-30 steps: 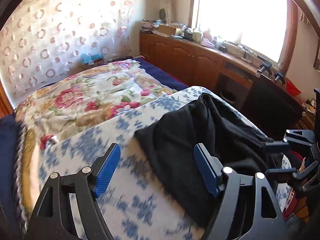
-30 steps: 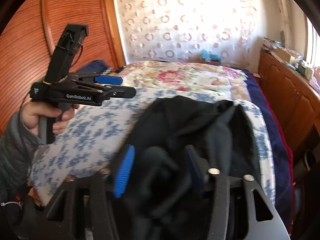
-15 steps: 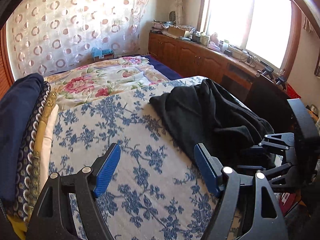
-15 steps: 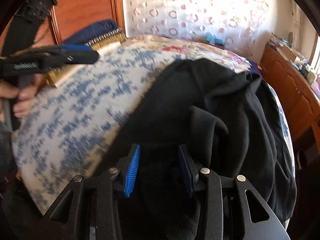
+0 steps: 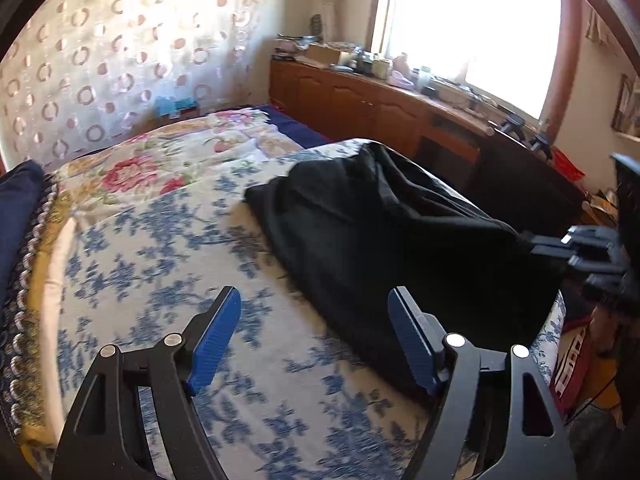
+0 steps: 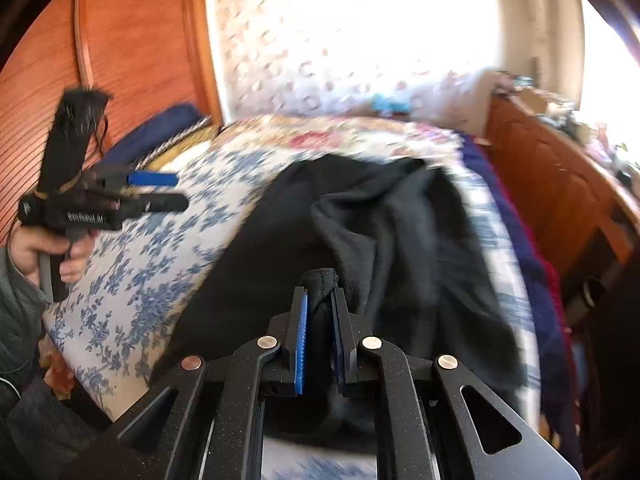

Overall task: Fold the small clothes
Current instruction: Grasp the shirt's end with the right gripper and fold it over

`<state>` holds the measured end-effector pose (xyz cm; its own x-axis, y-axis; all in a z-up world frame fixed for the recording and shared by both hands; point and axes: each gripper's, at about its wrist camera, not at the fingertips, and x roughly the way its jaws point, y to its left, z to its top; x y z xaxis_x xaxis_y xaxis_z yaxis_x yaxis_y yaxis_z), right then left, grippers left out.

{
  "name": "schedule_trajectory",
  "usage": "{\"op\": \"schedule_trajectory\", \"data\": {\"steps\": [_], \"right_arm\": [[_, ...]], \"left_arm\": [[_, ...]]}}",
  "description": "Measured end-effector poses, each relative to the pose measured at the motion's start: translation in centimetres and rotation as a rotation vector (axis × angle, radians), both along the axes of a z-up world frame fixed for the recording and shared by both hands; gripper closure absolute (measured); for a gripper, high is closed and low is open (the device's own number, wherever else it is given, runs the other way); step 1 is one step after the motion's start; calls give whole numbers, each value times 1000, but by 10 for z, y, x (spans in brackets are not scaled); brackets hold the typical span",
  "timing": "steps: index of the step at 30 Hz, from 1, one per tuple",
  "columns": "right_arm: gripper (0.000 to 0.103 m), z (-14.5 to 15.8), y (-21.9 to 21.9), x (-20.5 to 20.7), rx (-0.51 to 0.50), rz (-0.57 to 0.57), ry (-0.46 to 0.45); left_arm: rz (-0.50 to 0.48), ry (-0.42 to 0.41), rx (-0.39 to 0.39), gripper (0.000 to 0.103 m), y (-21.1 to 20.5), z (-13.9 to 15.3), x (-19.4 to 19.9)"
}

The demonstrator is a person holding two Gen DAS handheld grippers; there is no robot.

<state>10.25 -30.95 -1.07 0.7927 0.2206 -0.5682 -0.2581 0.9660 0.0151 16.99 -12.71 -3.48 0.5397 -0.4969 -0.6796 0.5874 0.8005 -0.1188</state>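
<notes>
Right now, a crumpled black fabric garment point(image 5: 384, 240) heaped on the white bedspread with blue flower print point(image 5: 168, 288), lying toward the bed's right edge and reaching its near edge. Right gripper point(image 6: 320, 320) nearly closed, blue-padded fingers point(image 6: 301, 344) pinching a rolled fold of the black garment point(image 6: 400, 240) at the near edge of the bed, a nub of cloth poking up between the tips. Left gripper point(image 5: 314, 340) spread wide, blue pads point(image 5: 214, 340) well apart, holding nothing; hovering over bare blue-flowered bedspread just beside the garment's left border, right finger close to the black cloth, contact impossible to judge. Seen from the right wrist view, left gripper point(image 6: 156, 190) raised above the bed's left edge, gripped by a bare hand point(image 6: 48, 254) with a grey sleeve below it. Farther up the bed, a cream quilt with red and pink flowers point(image 5: 160, 160) lying across it, dark blue bedding point(image 5: 18, 208) with a patterned trim bunched at the left edge. Beyond the bed's right edge, a row of brown wooden cabinets point(image 5: 352, 104) under a bright window point(image 5: 472, 20), top cluttered with small items too blurred to name. Behind the far edge, a sheer curtain with ring pattern point(image 5: 120, 60); reddish wooden panelling point(image 6: 132, 52) to the left.
</notes>
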Motion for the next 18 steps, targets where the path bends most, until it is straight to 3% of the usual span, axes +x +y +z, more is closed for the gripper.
{"op": "schedule_trajectory", "data": {"steps": [4,8,13,15,18], "right_arm": [[92,5,-41,-33,3,-135,-29],[92,-10,-63,-49,6,-219,10],[92,-30,-60,-40,-39,-221,99],[91,-31,-60,-36,-40,-225,98],[81,-23,-63,-32,-36,-231,72]], "left_arm": [[-37,9,14,26,-20,-4,-1],[-60,17,31,26,-35,-8,0],[-65,29,46,26,-43,-11,0],[-62,28,50,26,-44,-11,0],[-43,17,59,26,-43,-12,1]]}}
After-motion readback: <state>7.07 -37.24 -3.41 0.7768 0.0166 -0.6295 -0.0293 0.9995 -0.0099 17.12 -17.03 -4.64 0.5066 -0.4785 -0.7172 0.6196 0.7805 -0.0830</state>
